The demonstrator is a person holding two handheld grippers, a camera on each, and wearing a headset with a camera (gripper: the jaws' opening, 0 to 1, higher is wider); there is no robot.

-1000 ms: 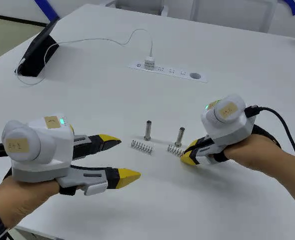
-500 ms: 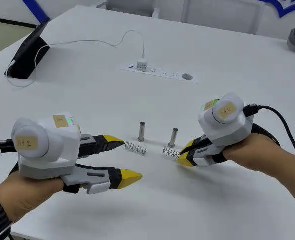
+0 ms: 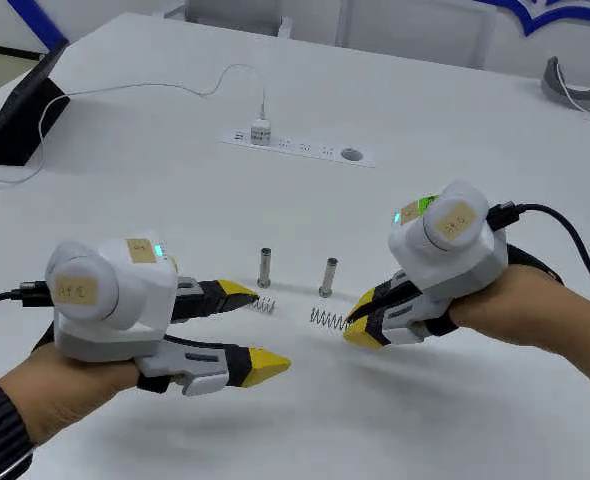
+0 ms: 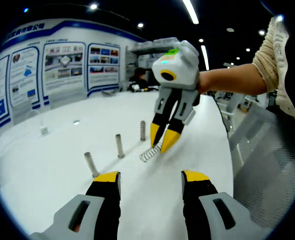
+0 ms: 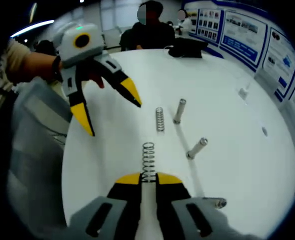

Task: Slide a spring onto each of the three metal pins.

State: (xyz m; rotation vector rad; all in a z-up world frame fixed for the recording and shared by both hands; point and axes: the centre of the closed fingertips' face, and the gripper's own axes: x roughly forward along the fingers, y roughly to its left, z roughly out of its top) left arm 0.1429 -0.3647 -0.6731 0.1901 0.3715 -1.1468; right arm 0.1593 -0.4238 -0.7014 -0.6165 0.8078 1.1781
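- Right gripper (image 5: 147, 178): fingers clenched, apparently pinching the near end of a spring (image 5: 147, 157) that lies on the bench (image 3: 155, 190).
- Left gripper (image 3: 253, 328): fingers released and spread wide, upper tip just beside a second spring (image 3: 263, 304).
- Pins (image 3: 265, 267): upright and bare, just behind the springs.

left spring (image 3: 264, 304) half behind left claw (image 3: 271, 327), cable (image 3: 565, 240) cropped
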